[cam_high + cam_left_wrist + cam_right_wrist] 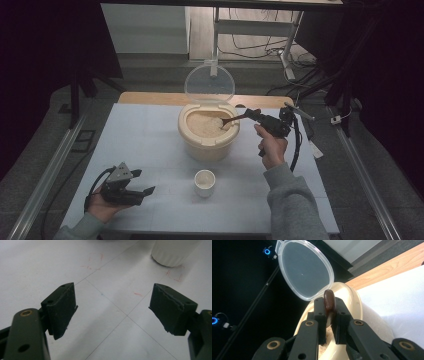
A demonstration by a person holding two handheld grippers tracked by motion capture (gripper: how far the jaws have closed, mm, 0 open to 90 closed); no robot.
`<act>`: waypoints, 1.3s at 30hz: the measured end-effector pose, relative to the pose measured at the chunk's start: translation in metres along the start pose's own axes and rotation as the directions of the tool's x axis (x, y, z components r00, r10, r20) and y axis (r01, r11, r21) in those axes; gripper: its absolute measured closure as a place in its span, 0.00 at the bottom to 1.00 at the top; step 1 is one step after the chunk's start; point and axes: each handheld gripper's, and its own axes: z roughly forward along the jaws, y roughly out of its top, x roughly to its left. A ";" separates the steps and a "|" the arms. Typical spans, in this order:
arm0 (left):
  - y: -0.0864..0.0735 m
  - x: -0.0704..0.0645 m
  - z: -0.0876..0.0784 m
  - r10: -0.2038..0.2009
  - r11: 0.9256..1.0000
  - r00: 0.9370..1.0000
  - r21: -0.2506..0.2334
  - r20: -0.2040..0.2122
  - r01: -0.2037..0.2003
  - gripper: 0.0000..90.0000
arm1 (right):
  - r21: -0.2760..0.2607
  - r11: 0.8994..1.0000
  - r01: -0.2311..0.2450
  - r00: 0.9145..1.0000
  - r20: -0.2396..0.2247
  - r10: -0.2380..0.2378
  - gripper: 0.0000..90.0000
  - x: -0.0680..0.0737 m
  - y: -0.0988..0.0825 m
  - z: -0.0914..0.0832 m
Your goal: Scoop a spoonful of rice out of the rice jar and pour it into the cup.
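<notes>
Near the desk's far edge, your right gripper (252,116) pinches the brown wooden spoon (231,120); scoop level from the beige rice tub (208,141); left gripper (145,191) idles, jaws spread.

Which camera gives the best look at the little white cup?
The high view: the white cup stands whole and upright on the table, in front of the rice container, apart from both grippers. The left gripper view catches just its lower wall at the top edge, beyond the open jaws.
</notes>
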 end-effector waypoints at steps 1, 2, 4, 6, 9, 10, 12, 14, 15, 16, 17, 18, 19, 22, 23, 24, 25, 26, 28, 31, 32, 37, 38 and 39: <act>0.000 0.000 0.000 0.000 1.000 1.000 0.000 0.000 0.000 0.23 | 0.000 1.000 -0.008 1.000 -0.006 0.008 0.92 -0.001 0.001 -0.001; 0.000 0.000 0.000 0.000 1.000 1.000 0.000 0.001 0.000 0.23 | 0.003 1.000 -0.014 1.000 -0.010 0.014 0.92 -0.002 0.001 -0.002; 0.000 0.000 0.000 0.000 1.000 1.000 0.000 0.001 0.000 0.23 | -0.003 1.000 -0.024 1.000 -0.011 0.023 0.92 -0.002 0.002 -0.002; 0.000 0.000 0.001 -0.002 1.000 1.000 0.000 0.002 0.002 0.23 | -0.005 1.000 -0.020 1.000 -0.014 0.020 0.92 -0.003 0.003 -0.004; 0.000 0.000 0.000 -0.002 1.000 1.000 0.000 0.002 0.002 0.23 | -0.011 1.000 -0.025 1.000 -0.018 0.025 0.92 -0.003 0.004 -0.005; 0.000 0.000 0.000 -0.002 1.000 1.000 0.000 0.002 0.002 0.23 | -0.012 1.000 -0.023 1.000 -0.021 0.023 0.92 -0.003 0.004 -0.006; 0.000 0.000 0.001 -0.002 1.000 1.000 0.001 0.002 0.002 0.23 | -0.014 1.000 -0.026 0.999 -0.026 0.025 0.92 -0.003 0.005 -0.007; 0.000 0.000 0.001 -0.001 1.000 1.000 0.001 0.002 0.001 0.23 | -0.018 0.999 -0.028 0.999 -0.032 0.028 0.92 -0.002 0.005 -0.008; 0.000 0.000 0.001 -0.001 1.000 1.000 0.002 0.002 0.001 0.23 | -0.019 0.999 -0.029 0.999 -0.033 0.028 0.92 -0.002 0.006 -0.009; 0.000 0.000 0.001 0.000 1.000 1.000 0.002 0.002 0.000 0.23 | -0.014 1.000 -0.027 0.999 -0.035 0.027 0.92 -0.002 0.007 -0.010; 0.000 0.000 0.001 -0.001 1.000 1.000 0.002 0.002 0.001 0.23 | -0.017 0.999 -0.032 0.999 -0.036 0.032 0.92 -0.002 0.007 -0.010; 0.000 0.000 0.001 -0.001 1.000 1.000 0.002 0.002 0.001 0.23 | -0.016 0.999 -0.035 0.999 -0.037 0.035 0.92 -0.002 0.007 -0.010; 0.000 0.000 0.001 0.000 1.000 1.000 0.002 0.002 0.000 0.23 | -0.015 0.999 -0.039 0.998 -0.041 0.039 0.92 -0.002 0.008 -0.010; 0.000 0.000 0.001 0.001 1.000 1.000 0.004 0.002 -0.001 0.23 | -0.009 0.999 -0.046 0.998 -0.040 0.046 0.92 -0.003 0.008 -0.010; 0.000 0.000 0.001 0.001 1.000 1.000 0.003 0.002 -0.001 0.23 | -0.007 0.999 -0.047 0.998 -0.042 0.047 0.92 -0.004 0.008 -0.011; 0.000 0.000 0.001 0.000 1.000 1.000 0.004 0.002 0.000 0.23 | -0.008 0.999 -0.052 0.998 -0.043 0.052 0.92 -0.004 0.008 -0.011; 0.000 0.000 0.001 0.001 1.000 1.000 0.004 0.002 -0.001 0.23 | -0.008 0.998 -0.057 0.997 -0.046 0.057 0.92 -0.004 0.008 -0.011; 0.000 0.000 0.001 0.001 1.000 1.000 0.003 0.002 -0.001 0.23 | -0.007 0.998 -0.059 0.997 -0.046 0.058 0.92 -0.004 0.009 -0.011; 0.000 0.000 0.001 0.001 1.000 1.000 0.003 0.002 -0.001 0.23 | -0.008 0.998 -0.065 0.997 -0.049 0.065 0.92 -0.004 0.009 -0.011; 0.000 0.000 0.001 0.000 1.000 1.000 0.002 0.002 0.000 0.23 | -0.008 0.997 -0.072 0.996 -0.055 0.072 0.92 -0.004 0.010 -0.013; 0.000 0.000 0.001 0.000 1.000 1.000 0.002 0.002 0.000 0.23 | -0.008 0.997 -0.072 0.996 -0.056 0.071 0.92 -0.003 0.010 -0.014; 0.000 0.000 0.001 0.000 1.000 1.000 0.002 0.002 0.000 0.23 | 0.001 0.997 -0.077 0.995 -0.068 0.077 0.92 -0.001 0.010 -0.018; 0.000 0.000 0.001 0.000 1.000 1.000 0.002 0.002 0.000 0.23 | 0.001 0.997 -0.077 0.995 -0.068 0.077 0.92 -0.001 0.010 -0.018; 0.000 0.000 0.001 0.000 1.000 1.000 0.002 0.002 0.000 0.23 | 0.001 0.997 -0.077 0.995 -0.070 0.077 0.92 -0.001 0.010 -0.019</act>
